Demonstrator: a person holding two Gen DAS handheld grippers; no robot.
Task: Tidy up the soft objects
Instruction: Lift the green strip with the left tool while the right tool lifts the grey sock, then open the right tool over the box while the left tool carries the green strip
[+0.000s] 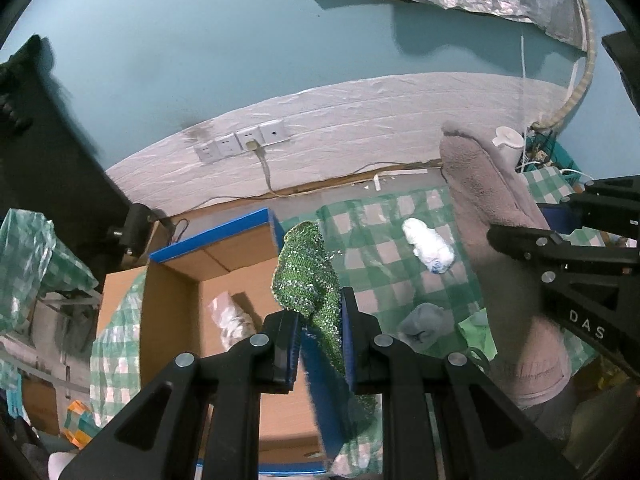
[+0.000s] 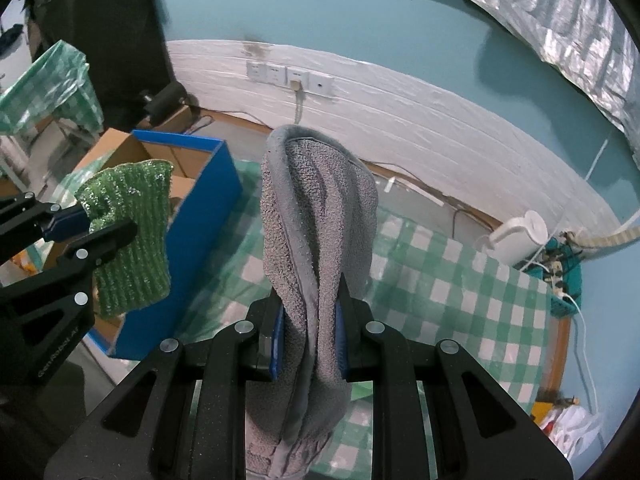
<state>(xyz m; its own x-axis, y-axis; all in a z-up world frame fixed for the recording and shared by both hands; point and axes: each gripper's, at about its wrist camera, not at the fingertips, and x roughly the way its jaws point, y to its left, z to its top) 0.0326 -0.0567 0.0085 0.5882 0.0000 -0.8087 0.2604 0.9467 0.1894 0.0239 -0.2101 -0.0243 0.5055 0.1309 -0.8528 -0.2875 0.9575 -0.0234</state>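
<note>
My left gripper [image 1: 320, 340] is shut on a sparkly green knitted cloth [image 1: 306, 276] and holds it over the right edge of the blue-rimmed cardboard box [image 1: 216, 236]. The cloth also shows in the right wrist view [image 2: 132, 240], with the box [image 2: 200, 208] behind it. My right gripper [image 2: 310, 332] is shut on a grey towel [image 2: 316, 216] and holds it up above the checked table; the towel also shows in the left wrist view [image 1: 492, 216]. A pale soft item [image 1: 230, 320] lies inside the box.
On the green checked tablecloth [image 1: 372, 264] lie a white rolled cloth [image 1: 428, 244] and a small grey cloth [image 1: 424, 324]. A white kettle [image 2: 516, 236] and a power strip [image 2: 560, 276] stand at the table's far right. Wall sockets [image 1: 240, 142] are behind.
</note>
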